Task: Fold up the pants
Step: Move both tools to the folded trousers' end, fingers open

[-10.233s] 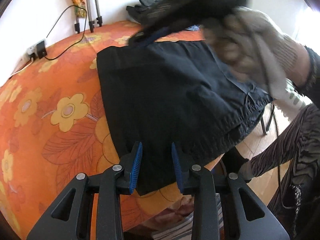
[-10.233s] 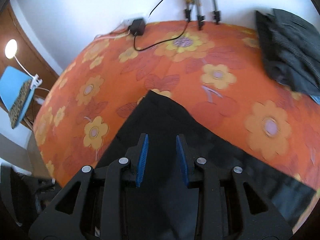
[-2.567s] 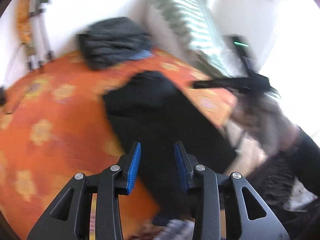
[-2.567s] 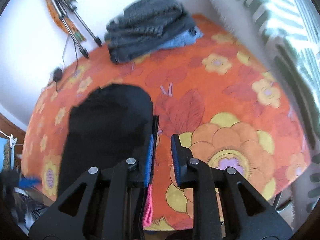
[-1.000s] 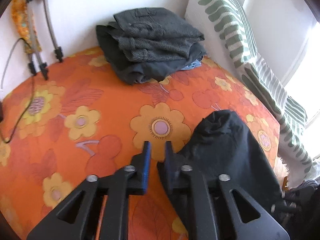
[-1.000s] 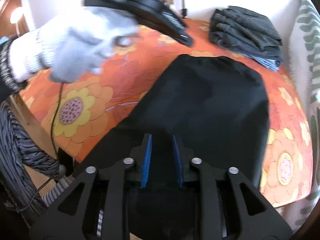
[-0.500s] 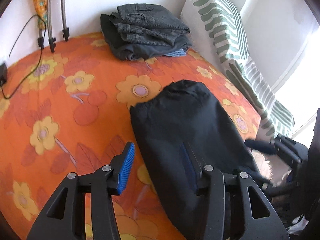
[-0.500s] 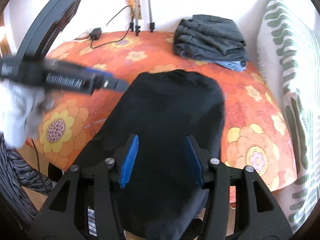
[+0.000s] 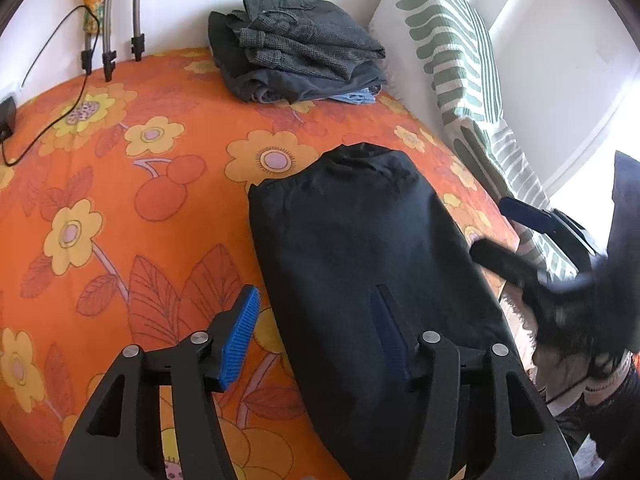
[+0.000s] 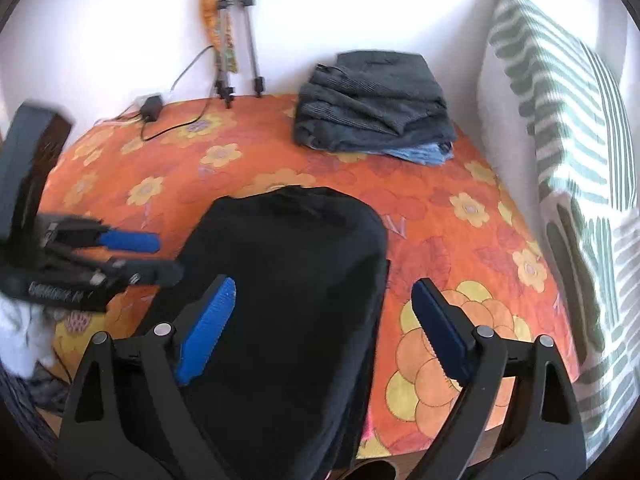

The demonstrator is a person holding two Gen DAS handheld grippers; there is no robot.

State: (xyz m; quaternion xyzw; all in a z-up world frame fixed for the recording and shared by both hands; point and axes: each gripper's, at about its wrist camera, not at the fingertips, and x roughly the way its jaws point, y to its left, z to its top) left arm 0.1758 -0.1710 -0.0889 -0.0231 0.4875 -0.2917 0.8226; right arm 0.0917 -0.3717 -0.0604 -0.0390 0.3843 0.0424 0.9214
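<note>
**Both tongs spread above the folded black pants**

Nearest us, our left gripper (image 9: pixel 316 336) hangs with its blue pads spread wide, holding nothing; our right gripper (image 10: pixel 324 328) is likewise spread and empty. Below them the black pants (image 9: pixel 360 256) lie folded lengthwise on the orange flowered bedspread (image 9: pixel 132 184), near its front edge. Further back, a stack of folded dark clothes (image 9: pixel 296 48) sits by the wall, beside a green-striped pillow (image 9: pixel 448 52) and tripod legs (image 9: pixel 108 20).

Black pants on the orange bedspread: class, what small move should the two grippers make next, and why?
Probably lower both and grip the near end. The black pants lie lengthwise, still long, and the left gripper and right gripper are open above that end.
</note>
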